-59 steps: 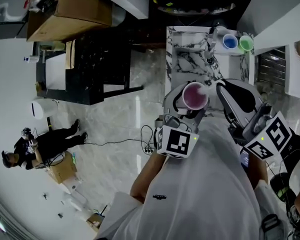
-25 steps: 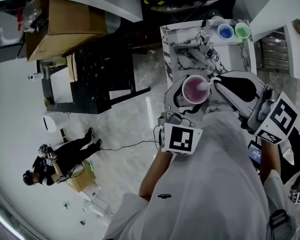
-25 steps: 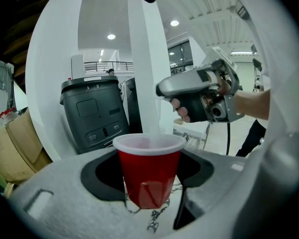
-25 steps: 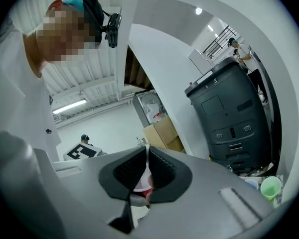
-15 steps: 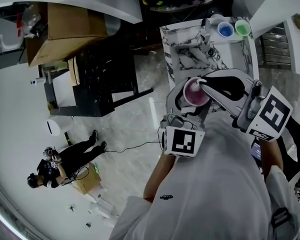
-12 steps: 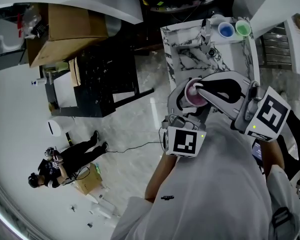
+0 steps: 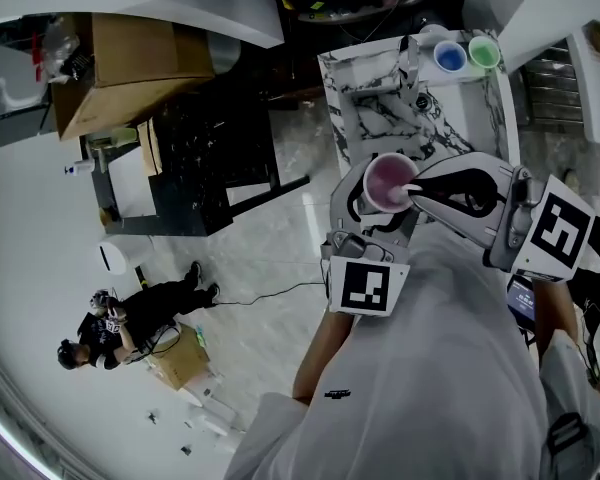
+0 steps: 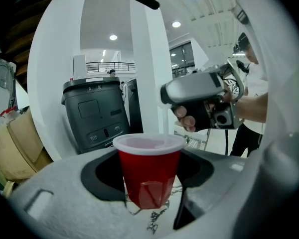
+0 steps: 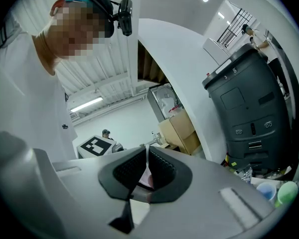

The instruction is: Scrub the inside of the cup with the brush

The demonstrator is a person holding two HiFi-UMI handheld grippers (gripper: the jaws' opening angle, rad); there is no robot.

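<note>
**Cup held steady for the brush**

The left gripper [image 8: 148,195] clamps a red plastic cup with a white rim [image 8: 148,166] upright in mid-air, so its mouth faces the slim white brush [image 7: 407,187]. The right gripper [image 9: 147,169] pinches the brush tight, its tip inside the rim.

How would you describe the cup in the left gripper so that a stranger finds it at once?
Find the marble table at the top of the head view; just below it, the left gripper holds the cup upright between its jaws. It is red with a white rim and the only one in a gripper; the blue cup and the green cup stand at the table's far corner.
</note>
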